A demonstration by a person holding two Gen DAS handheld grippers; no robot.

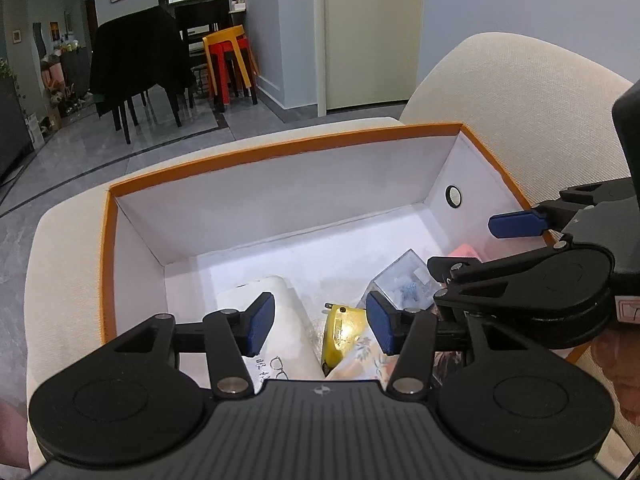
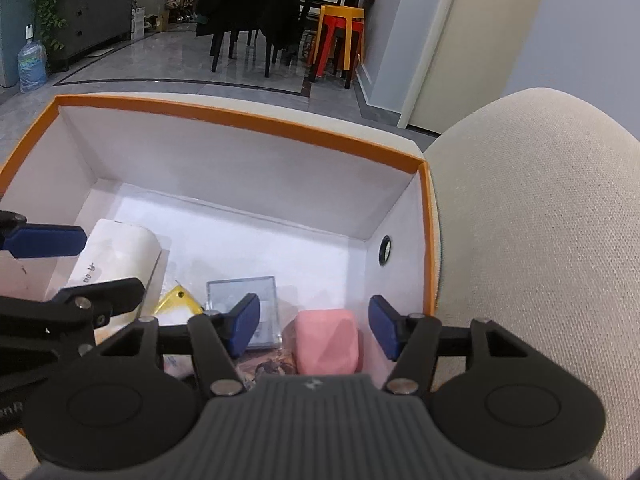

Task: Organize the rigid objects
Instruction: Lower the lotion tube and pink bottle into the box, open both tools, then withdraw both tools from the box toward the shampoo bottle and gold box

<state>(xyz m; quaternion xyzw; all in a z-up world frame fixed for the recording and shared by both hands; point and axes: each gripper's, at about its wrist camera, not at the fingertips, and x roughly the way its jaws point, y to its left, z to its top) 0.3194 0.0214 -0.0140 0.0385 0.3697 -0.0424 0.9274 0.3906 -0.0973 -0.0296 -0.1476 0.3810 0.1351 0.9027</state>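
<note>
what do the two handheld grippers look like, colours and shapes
Both match. The left gripper and the right gripper each have a dark grey ribbed body bearing a small pale emblem, two round black discs at the sides, black linkage bars with silver rivets, and two flat blue rectangular finger pads. No cables or sleeves are visible.

Beyond the cream sofa (image 1: pixel 520 112), I see stacked yellow and red stools (image 1: pixel 230 64) beside a dark chair draped in black cloth (image 1: pixel 136 60). A water jug (image 2: pixel 32 66) stands near a grey cabinet (image 2: pixel 96 4), trailed by what looks like ivy.
</note>
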